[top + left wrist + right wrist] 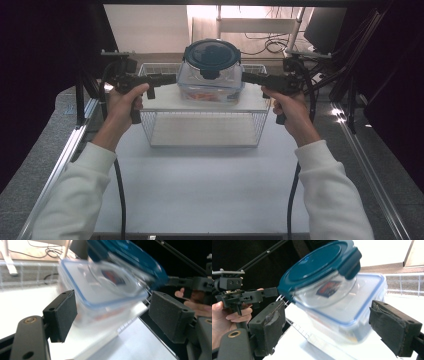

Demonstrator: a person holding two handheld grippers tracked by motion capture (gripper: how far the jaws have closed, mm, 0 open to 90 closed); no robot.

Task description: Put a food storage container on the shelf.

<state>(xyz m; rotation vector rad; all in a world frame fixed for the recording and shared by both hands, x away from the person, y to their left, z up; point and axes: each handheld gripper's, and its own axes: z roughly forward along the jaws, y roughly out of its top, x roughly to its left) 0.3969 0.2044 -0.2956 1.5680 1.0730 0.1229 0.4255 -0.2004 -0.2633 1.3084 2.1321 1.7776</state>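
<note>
Stood on the white board [165,102] laid over the wire basket [202,131]: a clear box with a blue-rimmed lid [210,87], orange bits inside. Rested on top of that box: a round glass bowl with a dark blue lid [212,56]. Hung just left of the box, jaws wide apart, holding nothing: left gripper [167,79]. Hung just right of the box, jaws also wide, holding nothing: right gripper [250,77].

A round glass bowl [212,64] with a dark teal clip lid sits stacked on a clear rectangular container [210,87] with a blue-rimmed lid, apparently holding something orange, blurred.
</note>
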